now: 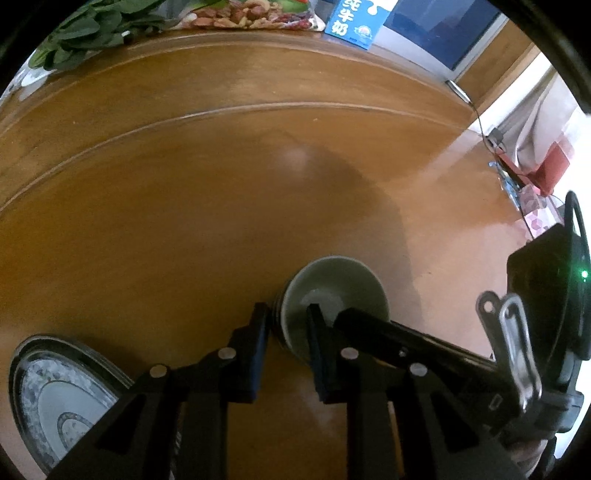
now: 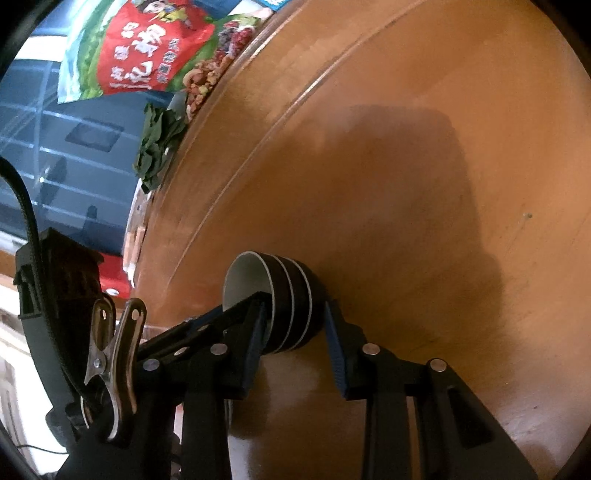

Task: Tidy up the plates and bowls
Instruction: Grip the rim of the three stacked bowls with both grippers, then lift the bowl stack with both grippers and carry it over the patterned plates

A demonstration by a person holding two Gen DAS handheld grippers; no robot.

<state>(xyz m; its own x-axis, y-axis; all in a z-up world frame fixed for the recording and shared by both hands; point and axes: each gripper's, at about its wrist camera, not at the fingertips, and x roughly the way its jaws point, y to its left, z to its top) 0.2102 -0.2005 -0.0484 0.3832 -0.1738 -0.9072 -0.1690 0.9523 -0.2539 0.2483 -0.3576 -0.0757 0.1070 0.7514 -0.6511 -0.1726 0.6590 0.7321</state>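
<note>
A stack of three dark bowls (image 1: 332, 284) with pale insides stands on the brown wooden table (image 1: 221, 203). My left gripper (image 1: 287, 315) straddles its near-left rim, one finger outside and one inside the top bowl, with a thin gap beside the outer finger. From the right, a finger (image 1: 354, 321) of my right gripper reaches into the same bowl. In the right wrist view the bowls (image 2: 291, 280) sit between the spread fingers of my right gripper (image 2: 295, 308), and its outer finger stands just off the wall. Patterned plates (image 1: 55, 387) lie stacked at the lower left.
Leafy greens (image 1: 85, 33), a snack bag (image 1: 251, 14) and a blue milk carton (image 1: 351, 22) line the table's far edge. A red bag (image 2: 147, 55) stands beside greens (image 2: 159, 144). A curved seam (image 1: 258, 107) rings the table's middle.
</note>
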